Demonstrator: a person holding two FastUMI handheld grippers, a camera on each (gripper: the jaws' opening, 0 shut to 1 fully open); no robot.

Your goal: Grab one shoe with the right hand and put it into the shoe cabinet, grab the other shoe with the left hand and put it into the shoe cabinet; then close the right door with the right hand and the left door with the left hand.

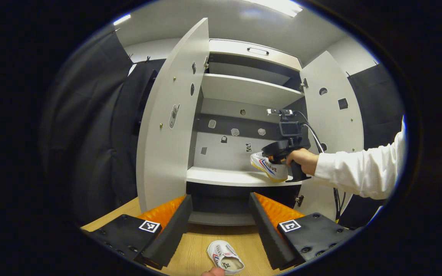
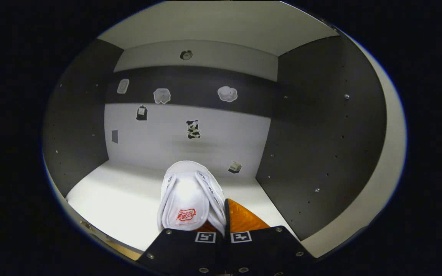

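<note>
Your right gripper [image 2: 221,220] is holding one white canvas shoe [image 2: 190,199], fingers clamped on its heel, just over the front edge of the pale cabinet shelf [image 2: 109,195]; open shelf is lying to its left. Your left gripper [image 1: 221,226] is hanging with fingers wide apart above the wooden worktop [image 1: 198,241], over the other white shoe [image 1: 225,258]. Both grey cabinet doors [image 1: 167,126] are standing open.
</note>
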